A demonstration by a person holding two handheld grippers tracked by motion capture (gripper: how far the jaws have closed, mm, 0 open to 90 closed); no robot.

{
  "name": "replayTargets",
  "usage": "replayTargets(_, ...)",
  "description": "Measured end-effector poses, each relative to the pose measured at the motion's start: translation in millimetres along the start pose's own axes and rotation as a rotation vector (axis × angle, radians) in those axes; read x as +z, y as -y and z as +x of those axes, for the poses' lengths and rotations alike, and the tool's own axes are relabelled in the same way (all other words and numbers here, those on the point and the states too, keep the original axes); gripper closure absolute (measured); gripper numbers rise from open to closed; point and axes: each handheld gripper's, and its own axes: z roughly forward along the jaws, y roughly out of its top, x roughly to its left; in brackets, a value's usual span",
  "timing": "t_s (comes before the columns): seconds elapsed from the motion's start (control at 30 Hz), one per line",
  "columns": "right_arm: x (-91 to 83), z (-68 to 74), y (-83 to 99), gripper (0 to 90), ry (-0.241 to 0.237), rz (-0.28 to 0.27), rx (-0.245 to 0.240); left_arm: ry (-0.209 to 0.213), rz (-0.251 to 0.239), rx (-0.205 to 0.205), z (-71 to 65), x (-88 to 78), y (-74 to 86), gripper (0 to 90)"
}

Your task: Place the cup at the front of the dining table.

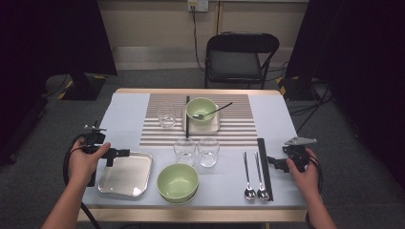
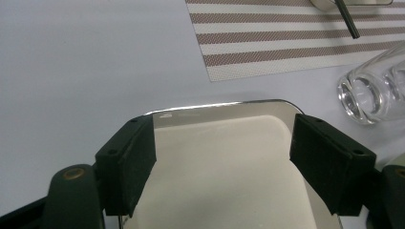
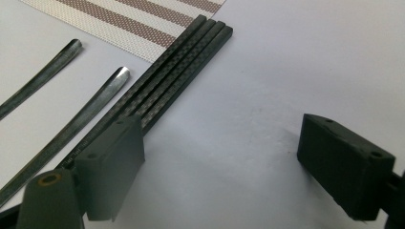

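Hovering over the steel tray (image 2: 224, 162), your left gripper (image 2: 222, 157) is spreading its jaws apart above the tray's near-left part, gripping nothing. Your right gripper (image 3: 229, 162) is holding its jaws apart too, just right of the black chopsticks (image 3: 176, 71), which are lying right of that tray beside two spoons (image 3: 90, 109).
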Motion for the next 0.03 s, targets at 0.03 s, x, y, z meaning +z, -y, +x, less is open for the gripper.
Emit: replayTargets(0.03, 0.0, 0.0, 0.0, 15.3, 0.001, 0.000, 0.001, 0.000, 0.000, 0.000, 0.0, 0.0, 0.0, 23.8)
